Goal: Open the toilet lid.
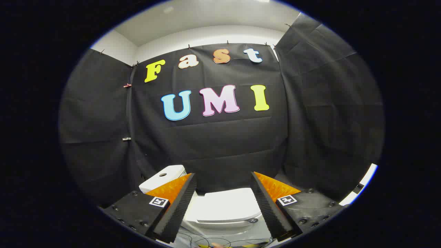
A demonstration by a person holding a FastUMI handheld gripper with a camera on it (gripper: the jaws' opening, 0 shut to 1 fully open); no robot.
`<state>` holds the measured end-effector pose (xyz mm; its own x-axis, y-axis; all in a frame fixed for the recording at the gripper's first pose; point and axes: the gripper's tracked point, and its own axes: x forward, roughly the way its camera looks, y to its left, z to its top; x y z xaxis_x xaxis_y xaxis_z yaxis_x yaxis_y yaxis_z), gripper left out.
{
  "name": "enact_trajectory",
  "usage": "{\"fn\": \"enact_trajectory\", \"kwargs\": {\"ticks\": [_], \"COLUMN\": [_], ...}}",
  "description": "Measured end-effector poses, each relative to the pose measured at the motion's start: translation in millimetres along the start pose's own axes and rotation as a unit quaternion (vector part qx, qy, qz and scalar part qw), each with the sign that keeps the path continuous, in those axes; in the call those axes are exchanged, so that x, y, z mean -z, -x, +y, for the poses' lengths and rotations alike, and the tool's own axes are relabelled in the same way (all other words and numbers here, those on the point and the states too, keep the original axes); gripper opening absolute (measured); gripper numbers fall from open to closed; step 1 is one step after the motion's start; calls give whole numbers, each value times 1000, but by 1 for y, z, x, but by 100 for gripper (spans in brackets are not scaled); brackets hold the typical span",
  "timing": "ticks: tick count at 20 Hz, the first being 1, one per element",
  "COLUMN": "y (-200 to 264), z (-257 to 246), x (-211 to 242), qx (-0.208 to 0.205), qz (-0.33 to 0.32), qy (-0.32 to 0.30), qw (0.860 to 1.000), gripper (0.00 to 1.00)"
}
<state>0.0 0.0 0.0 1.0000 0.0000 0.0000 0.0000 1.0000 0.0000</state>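
Observation:
A white toilet stands low against the black booth wall, its lid lying flat and closed over the bowl. Behind it to the left rises the white tank with a flush button on top. My gripper hangs well above and in front of the toilet, open, its two black ribbed fingers with orange sides spread wide. The lid shows through the gap between the fingers, far beyond them. Nothing is held.
Black cloth walls close in on the left, back and right. Thin dark cables lie on the pale floor in front of the bowl. A white strip edges the right wall low down.

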Motion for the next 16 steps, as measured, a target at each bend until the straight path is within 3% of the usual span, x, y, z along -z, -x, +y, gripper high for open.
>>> {"fn": "enact_trajectory", "kwargs": {"ticks": [16], "y": [0], "z": [-16], "x": [4], "qx": [38], "qz": [-4], "qy": [27], "qw": [999], "gripper": [97]}}
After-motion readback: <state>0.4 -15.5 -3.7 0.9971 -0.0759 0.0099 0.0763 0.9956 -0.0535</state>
